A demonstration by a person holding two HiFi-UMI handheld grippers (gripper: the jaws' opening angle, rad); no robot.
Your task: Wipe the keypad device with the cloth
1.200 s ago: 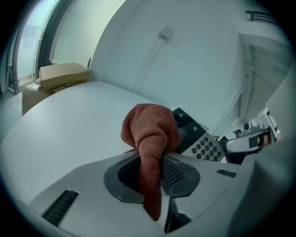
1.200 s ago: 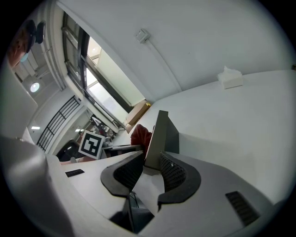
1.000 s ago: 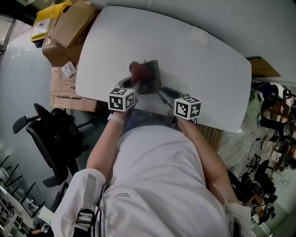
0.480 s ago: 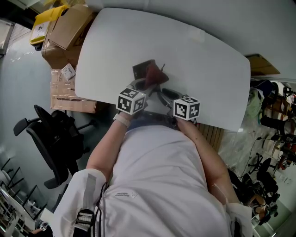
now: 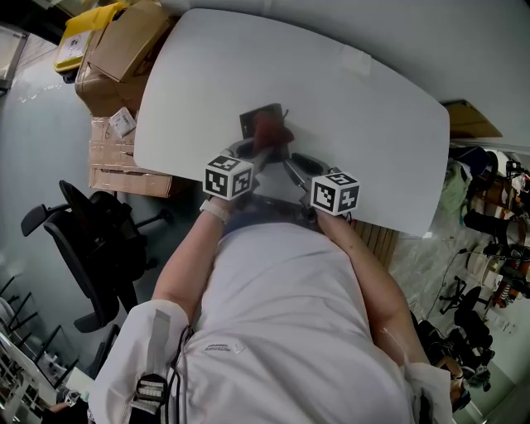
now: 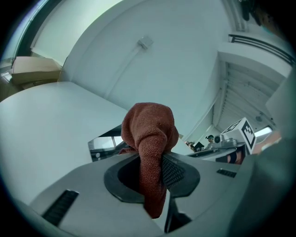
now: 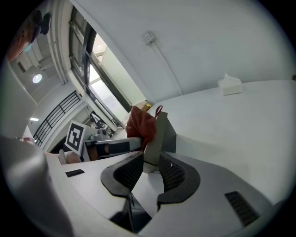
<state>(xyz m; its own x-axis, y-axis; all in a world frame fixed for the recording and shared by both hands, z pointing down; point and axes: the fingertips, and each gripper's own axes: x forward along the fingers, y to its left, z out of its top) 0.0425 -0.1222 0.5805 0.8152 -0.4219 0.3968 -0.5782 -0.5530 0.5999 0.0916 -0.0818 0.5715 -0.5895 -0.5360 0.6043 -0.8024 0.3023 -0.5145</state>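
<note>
Head view: cardboard boxes (image 5: 124,50) are stacked beside the far left corner of the white table (image 5: 364,124), with a yellow bin (image 5: 87,25) behind them; what they hold cannot be seen. One box carries a white label (image 5: 122,124) whose print is too small to read. Both forearms reach forward from the white shirt and meet near the table's near edge. The left gripper (image 5: 258,151) and right gripper (image 5: 286,164) angle toward each other. The dark keypad device (image 5: 258,118) sits between them, and the red-brown cloth (image 5: 268,131) lies against it. A black office chair (image 5: 91,248) stands on the floor to the left. Left gripper view: the left gripper (image 6: 152,171) has its jaws clamped on the cloth (image 6: 150,129), which bunches into a rounded wad above them. The glossy face of the keypad device (image 6: 104,144) shows just behind the wad. The right gripper's marker cube (image 6: 243,133) is at the right. Right gripper view: the right gripper (image 7: 150,169) has its jaws closed on the lower edge of the keypad device (image 7: 163,134), which stands nearly upright. The cloth (image 7: 141,122) presses on the device's left side. A white tissue box (image 7: 230,85) rests far back on the table (image 7: 240,125).
</note>
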